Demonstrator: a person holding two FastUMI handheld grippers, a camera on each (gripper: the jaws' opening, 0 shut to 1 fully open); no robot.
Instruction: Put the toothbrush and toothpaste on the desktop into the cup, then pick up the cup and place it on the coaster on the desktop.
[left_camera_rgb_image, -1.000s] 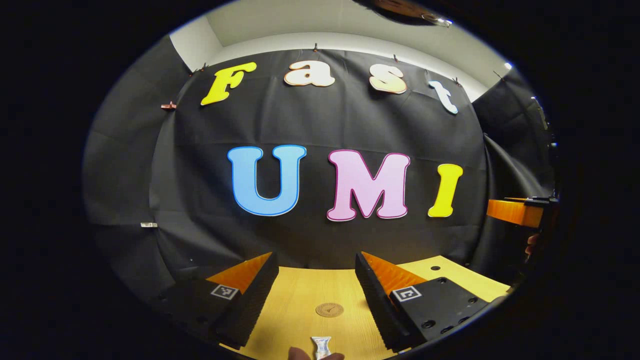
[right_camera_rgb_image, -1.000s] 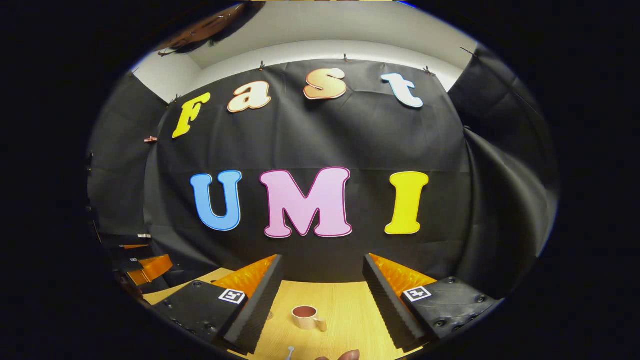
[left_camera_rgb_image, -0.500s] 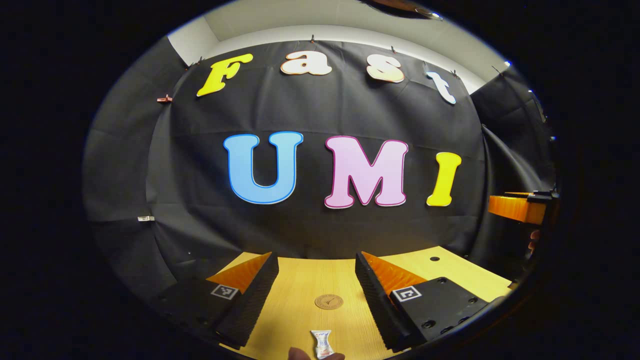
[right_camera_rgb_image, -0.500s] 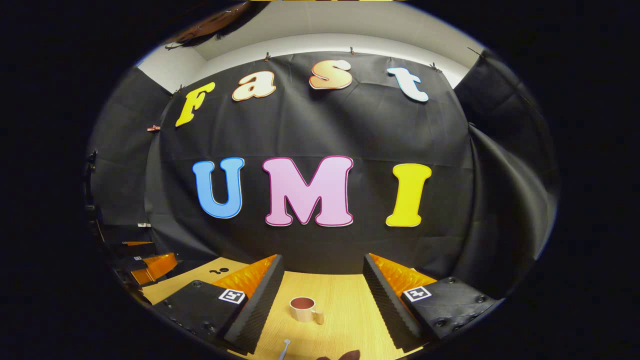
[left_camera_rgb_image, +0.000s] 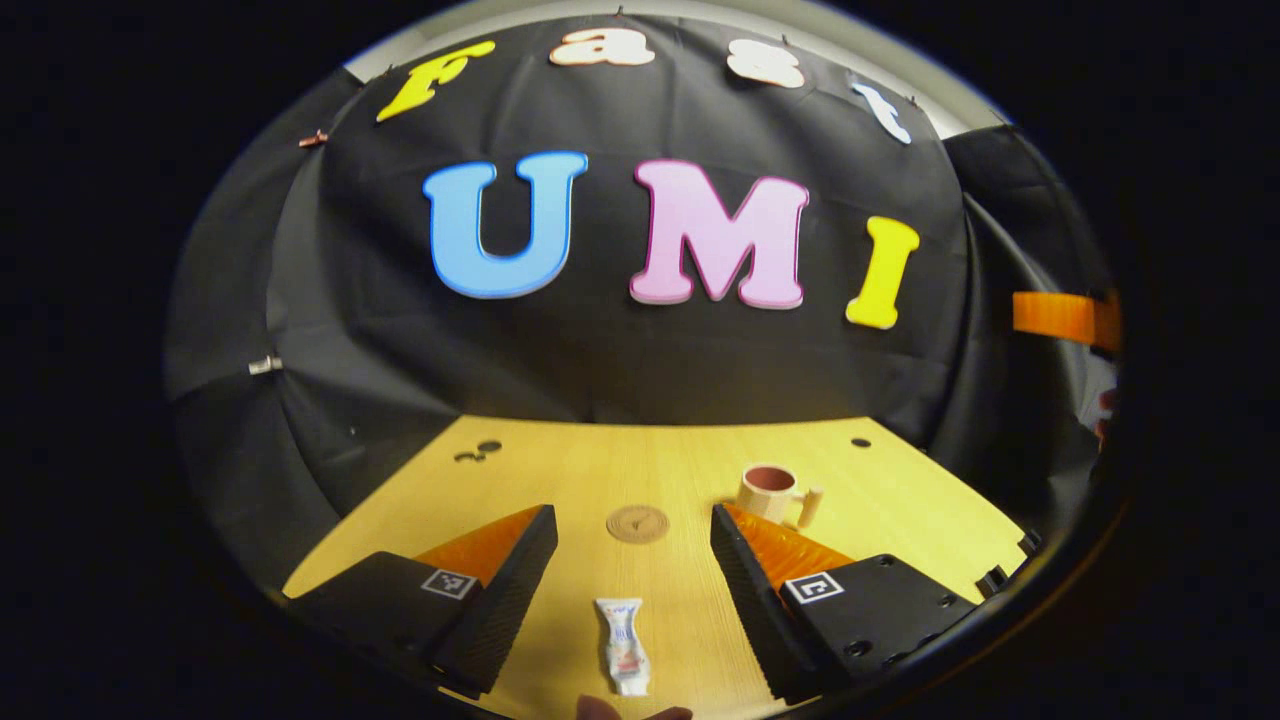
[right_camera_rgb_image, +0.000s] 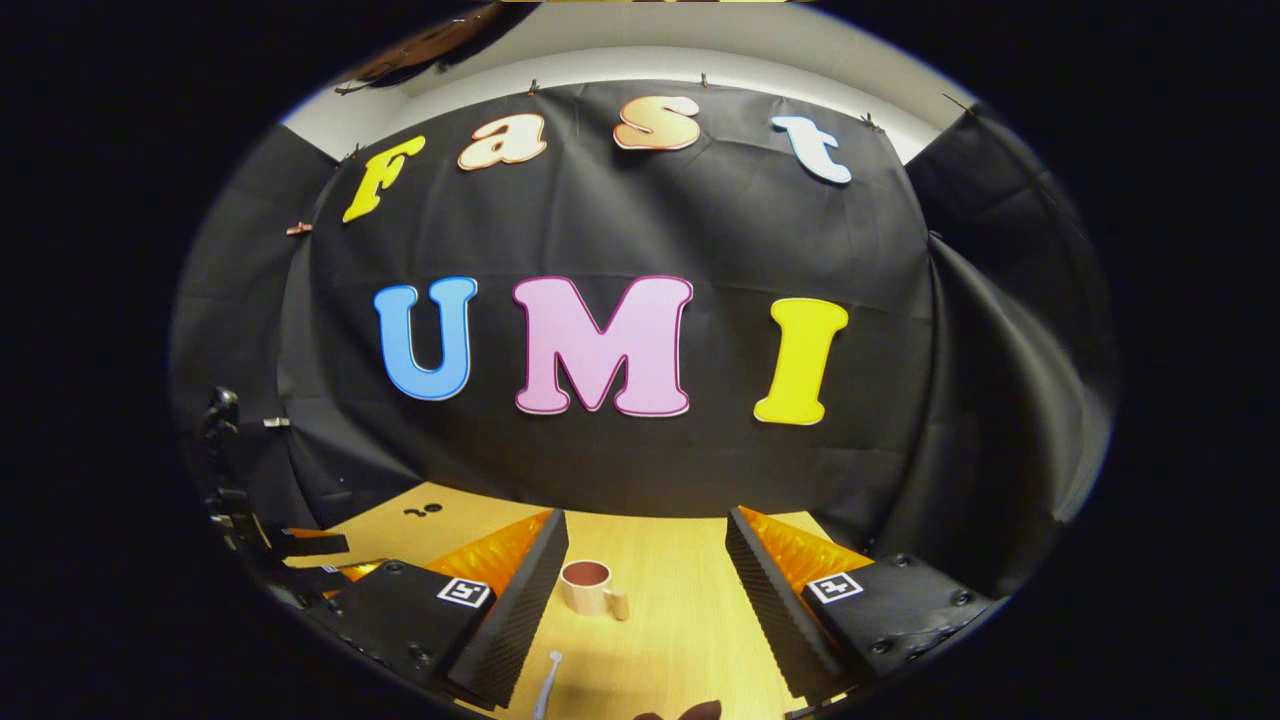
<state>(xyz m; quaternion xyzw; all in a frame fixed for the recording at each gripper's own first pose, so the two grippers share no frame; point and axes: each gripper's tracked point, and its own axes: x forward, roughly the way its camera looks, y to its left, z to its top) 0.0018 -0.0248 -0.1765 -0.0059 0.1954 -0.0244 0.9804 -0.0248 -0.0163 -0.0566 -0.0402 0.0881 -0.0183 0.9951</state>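
Coaster (left_camera_rgb_image: 637, 523) between toothpaste (left_camera_rgb_image: 621, 645) and cup (left_camera_rgb_image: 768, 491)

The desktop (left_camera_rgb_image: 900, 500) is pale wood with fine, matt grain. The coaster (left_camera_rgb_image: 637, 523) looks like cork or wood. The toothpaste (left_camera_rgb_image: 622, 640) tube is glossy plastic. The cup (right_camera_rgb_image: 587, 588) is smooth and matt.

Toothpaste (left_camera_rgb_image: 622, 645), toothbrush (right_camera_rgb_image: 545, 685), empty cup (right_camera_rgb_image: 587, 588), coaster (left_camera_rgb_image: 637, 523) lie apart.

Left gripper (left_camera_rgb_image: 633, 580) and right gripper (right_camera_rgb_image: 645, 595) share one build: two wedge-shaped fingers with ribbed inner faces, each on a black block studded with round screws and bearing a small square black-and-white marker; a fingertip (left_camera_rgb_image: 598, 708) shows at the bottom edge
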